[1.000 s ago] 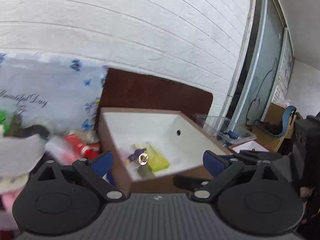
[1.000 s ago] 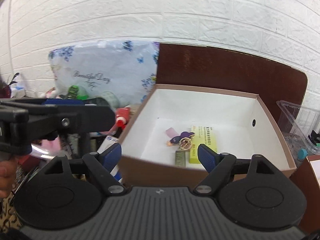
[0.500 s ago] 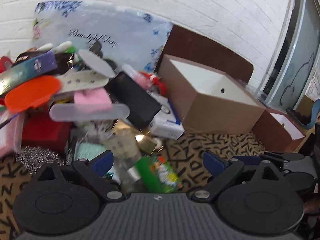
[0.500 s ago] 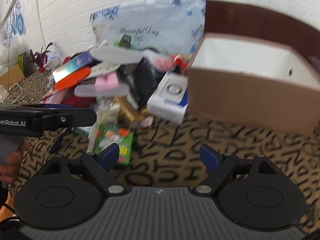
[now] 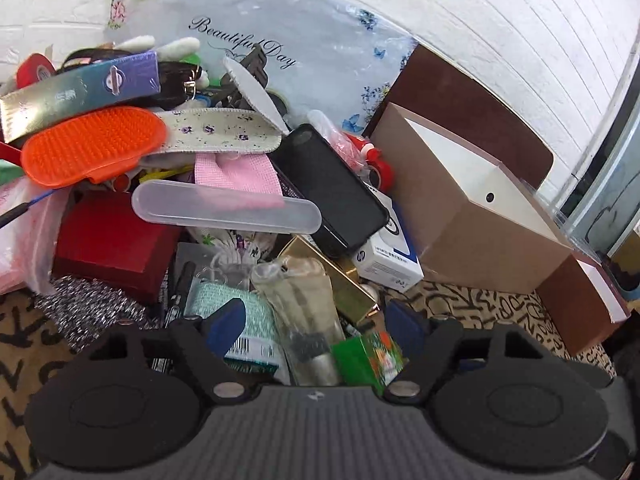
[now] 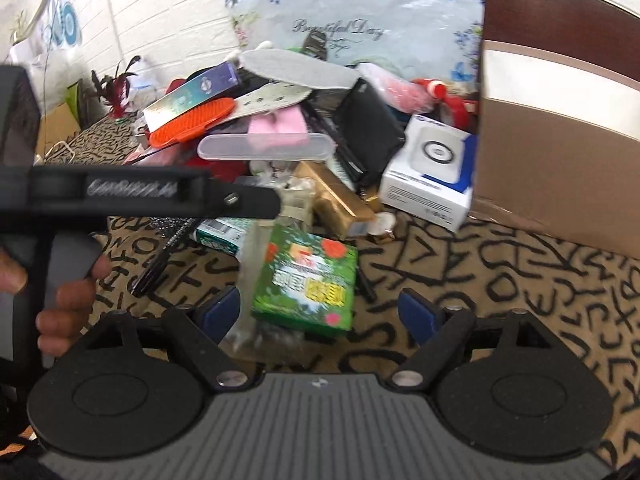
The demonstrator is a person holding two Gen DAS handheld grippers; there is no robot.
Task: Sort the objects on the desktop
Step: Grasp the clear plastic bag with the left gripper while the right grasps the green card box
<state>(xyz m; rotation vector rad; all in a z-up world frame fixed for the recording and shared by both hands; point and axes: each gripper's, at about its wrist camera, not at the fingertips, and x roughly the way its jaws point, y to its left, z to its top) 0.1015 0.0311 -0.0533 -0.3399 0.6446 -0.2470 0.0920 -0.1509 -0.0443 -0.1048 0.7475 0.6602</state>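
Observation:
A heap of desk clutter lies on a patterned cloth. In the left wrist view my left gripper [image 5: 316, 320] is open and empty, low over a clear wrapped packet [image 5: 304, 304], a teal box [image 5: 252, 332] and a green box [image 5: 368, 356]. In the right wrist view my right gripper [image 6: 320, 308] is open and empty, its jaws on either side of the green box [image 6: 308, 280]. The left gripper's body [image 6: 140, 196] shows at the left. A brown cardboard box [image 5: 476, 216] with a white inside stands to the right of the heap and shows in the right wrist view [image 6: 560, 168].
The heap holds an orange brush [image 5: 92, 144], a clear long case [image 5: 224, 208], a black phone [image 5: 328, 184], a red box [image 5: 112, 240], a white HP box [image 6: 432, 172] and a gold box [image 6: 336, 192]. A floral bag [image 5: 280, 36] leans on the brick wall.
Both grippers have swung down and left from above the brown box to the heap. They have come closer to the green box. Both stay open.

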